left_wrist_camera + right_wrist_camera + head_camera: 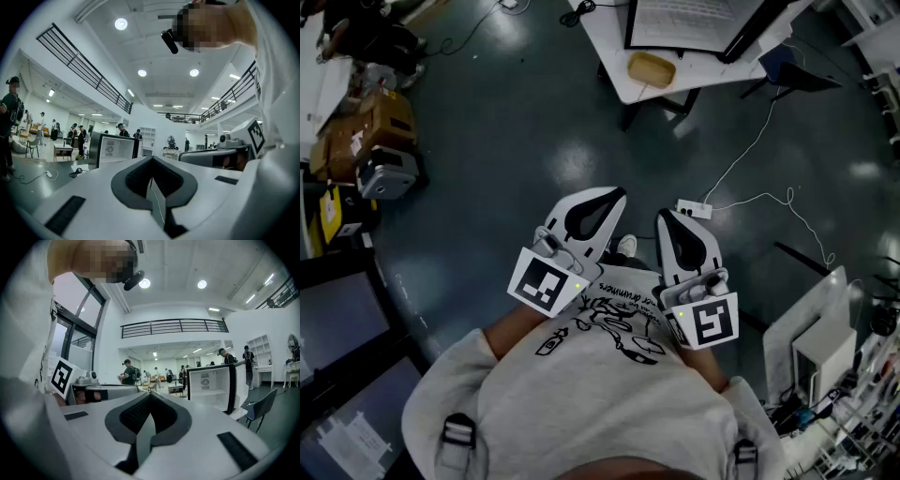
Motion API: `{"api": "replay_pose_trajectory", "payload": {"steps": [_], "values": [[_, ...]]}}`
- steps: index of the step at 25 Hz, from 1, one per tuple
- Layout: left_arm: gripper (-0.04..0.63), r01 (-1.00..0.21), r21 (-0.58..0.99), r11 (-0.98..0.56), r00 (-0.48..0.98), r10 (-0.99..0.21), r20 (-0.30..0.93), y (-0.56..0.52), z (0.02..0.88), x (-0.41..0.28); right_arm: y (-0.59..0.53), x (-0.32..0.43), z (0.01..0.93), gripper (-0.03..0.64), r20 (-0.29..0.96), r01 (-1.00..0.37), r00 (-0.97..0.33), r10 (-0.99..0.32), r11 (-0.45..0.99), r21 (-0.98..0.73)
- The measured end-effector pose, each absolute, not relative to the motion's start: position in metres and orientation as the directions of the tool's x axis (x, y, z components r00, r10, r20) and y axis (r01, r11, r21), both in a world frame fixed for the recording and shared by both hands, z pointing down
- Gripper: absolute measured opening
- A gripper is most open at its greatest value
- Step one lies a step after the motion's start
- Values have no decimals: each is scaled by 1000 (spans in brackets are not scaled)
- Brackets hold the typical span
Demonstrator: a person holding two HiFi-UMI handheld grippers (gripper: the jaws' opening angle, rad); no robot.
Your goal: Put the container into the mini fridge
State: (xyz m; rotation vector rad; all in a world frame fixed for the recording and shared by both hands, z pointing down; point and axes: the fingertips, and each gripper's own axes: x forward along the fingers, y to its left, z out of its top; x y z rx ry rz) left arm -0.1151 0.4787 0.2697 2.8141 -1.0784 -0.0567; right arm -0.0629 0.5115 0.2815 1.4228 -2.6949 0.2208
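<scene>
Holding both grippers level near the torso, I have the left gripper (615,199) and right gripper (667,221) with fingers pressed fully together, gripping nothing. The yellow container (651,68) sits on the white table (614,56), well apart from them. The mini fridge (213,386) stands open.

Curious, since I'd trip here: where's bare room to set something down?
The dark grey floor between the brown cardboard boxes and the white table is bare. The open white-lined mini fridge looks empty inside. Crowded: the white power strip and cable on the right.
</scene>
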Motion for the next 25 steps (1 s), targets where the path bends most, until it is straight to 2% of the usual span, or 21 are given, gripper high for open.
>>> {"api": "replay_pose_trajectory", "payload": {"steps": [12, 25], "values": [[14, -612, 161, -774, 785, -619, 4, 480, 275, -133, 513, -85, 280, 28, 117, -844, -535, -837, 524, -111], [14, -613, 174, -771, 784, -621, 10, 464, 285, -149, 496, -99, 287, 29, 126, -846, -534, -836, 526, -94]]}}
